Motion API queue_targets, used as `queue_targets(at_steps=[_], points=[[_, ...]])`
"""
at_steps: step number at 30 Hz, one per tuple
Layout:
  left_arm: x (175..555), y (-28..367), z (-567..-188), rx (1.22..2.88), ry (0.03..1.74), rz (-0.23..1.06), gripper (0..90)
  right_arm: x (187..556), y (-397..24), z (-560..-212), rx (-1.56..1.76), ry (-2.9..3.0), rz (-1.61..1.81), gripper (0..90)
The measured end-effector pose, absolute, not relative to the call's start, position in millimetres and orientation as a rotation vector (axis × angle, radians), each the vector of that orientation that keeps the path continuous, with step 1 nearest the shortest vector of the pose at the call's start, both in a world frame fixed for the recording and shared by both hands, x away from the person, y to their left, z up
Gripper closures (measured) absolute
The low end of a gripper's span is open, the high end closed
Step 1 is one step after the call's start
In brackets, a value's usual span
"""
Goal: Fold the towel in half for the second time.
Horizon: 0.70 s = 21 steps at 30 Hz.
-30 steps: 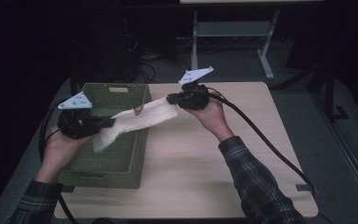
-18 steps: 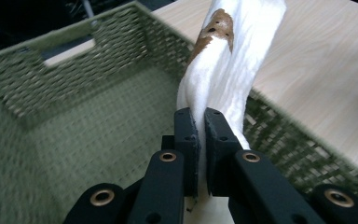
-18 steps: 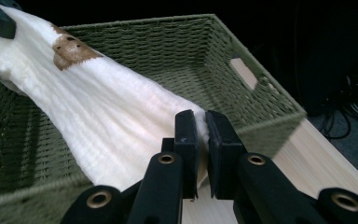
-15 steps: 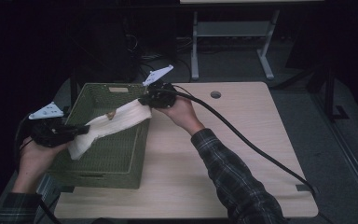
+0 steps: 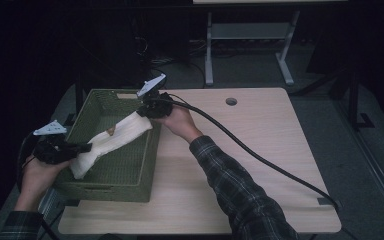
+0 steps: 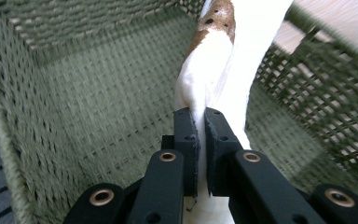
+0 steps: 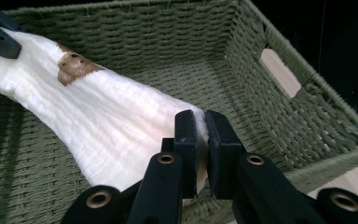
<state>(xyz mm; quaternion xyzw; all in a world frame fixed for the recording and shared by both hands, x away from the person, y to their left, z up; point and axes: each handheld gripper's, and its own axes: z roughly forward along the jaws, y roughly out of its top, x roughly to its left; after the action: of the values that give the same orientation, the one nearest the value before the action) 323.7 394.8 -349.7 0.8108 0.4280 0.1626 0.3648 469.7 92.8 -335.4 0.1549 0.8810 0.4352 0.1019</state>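
Holding: white cloth [image 5: 111,142] stretched between both tongs, over the green woven basket [image 5: 130,186]
Left tongs: left gripper [image 5: 83,147] clamped on the cloth's near end; jaws nearly together with a fold pinched between the pads, seen in the left gripper view [image 6: 200,140]
Right tongs: right gripper [image 5: 142,113] clamped on the far end; jaws nearly together with cloth edge caught between them, seen in the right gripper view [image 7: 202,140]
Left hand pose: left hand [image 5: 37,172] comes in from the bottom-left corner, just outside the basket's left wall, wrapped around the gripper body, jaws pointing right and into the basket; grey plate on top
Right hand pose: right hand [image 5: 177,122] reaches across the table [image 5: 260,150], plaid sleeve [image 5: 235,192] running diagonally from bottom centre; jaws point left over the basket's far right rim
Cloth position: spans diagonally from near-left to far-right above the basket interior, sagging slightly, loose tail hanging below my left jaws toward the basket floor; whether it touches the floor, cannot tell
Cloth mark: brown patch [image 7: 74,67] with dark dots partway along
Basket: on the left part of the table, left side overhanging the table edge
Cable: black cable [image 5: 260,157] trails from the right gripper across the table to the right
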Motion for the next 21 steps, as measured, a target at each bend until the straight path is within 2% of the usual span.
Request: queue_targets(at_steps=[8,10,11,12,21], points=[[328,394,-358,2.125,1.136,0.414,82.6,478,100,-354,0.496,2.640,1.276,83.7],[328,394,-359,2.113,1.161,0.421,76.4,480,101,-357,0.497,2.643,1.271,83.7],[328,394,-359,2.111,1.171,0.429,70.0,482,103,-360,0.506,2.647,1.264,83.7],[329,395,-359,2.103,1.181,0.439,70.0,482,103,-360,0.506,2.647,1.264,83.7],[326,392,-353,2.059,1.153,0.469,51.9,489,114,-365,0.503,2.656,1.211,83.8]])
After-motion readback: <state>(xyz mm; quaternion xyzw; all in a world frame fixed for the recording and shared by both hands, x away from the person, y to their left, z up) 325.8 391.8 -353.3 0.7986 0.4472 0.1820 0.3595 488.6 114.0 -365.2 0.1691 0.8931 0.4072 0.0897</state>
